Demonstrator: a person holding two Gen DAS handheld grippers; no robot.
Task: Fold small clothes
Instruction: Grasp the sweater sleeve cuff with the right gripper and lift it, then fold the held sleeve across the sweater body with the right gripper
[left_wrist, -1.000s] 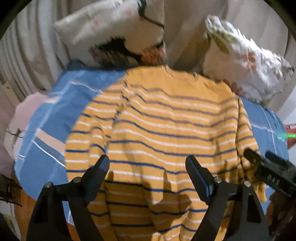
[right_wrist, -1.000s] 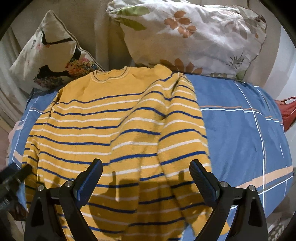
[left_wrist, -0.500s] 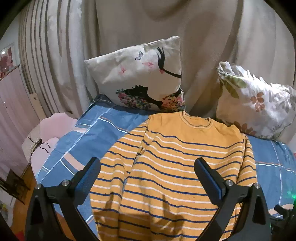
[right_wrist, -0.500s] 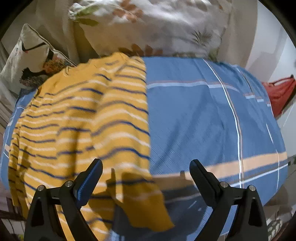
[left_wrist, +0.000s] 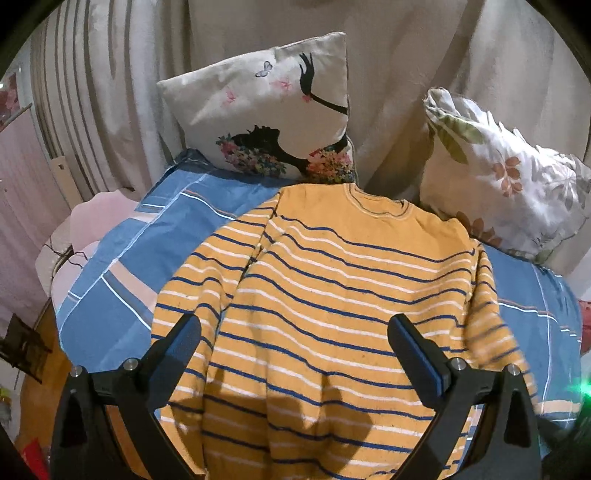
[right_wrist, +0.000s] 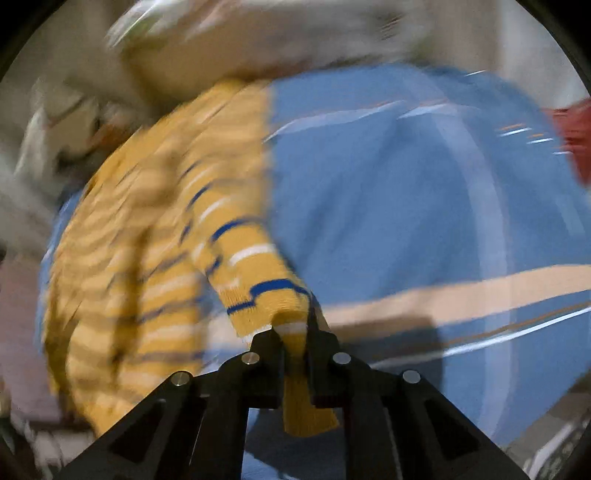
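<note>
The right gripper (right_wrist: 293, 332) pinches the sweater (left_wrist: 332, 314) sleeve, apparently its cuff, through blur; the left gripper (left_wrist: 295, 332) hangs wide above it.

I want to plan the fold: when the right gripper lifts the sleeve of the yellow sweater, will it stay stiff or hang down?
The sleeve will probably hang limp: it already bends softly out of the shut right gripper. The knit sweater looks thick, so it is likely to drag rather than slide on the blue sheet.

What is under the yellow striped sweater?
The sweater lies on a blue bedsheet, seen all around it. Whether anything else is beneath the sweater cannot be seen; it is covered.
</note>
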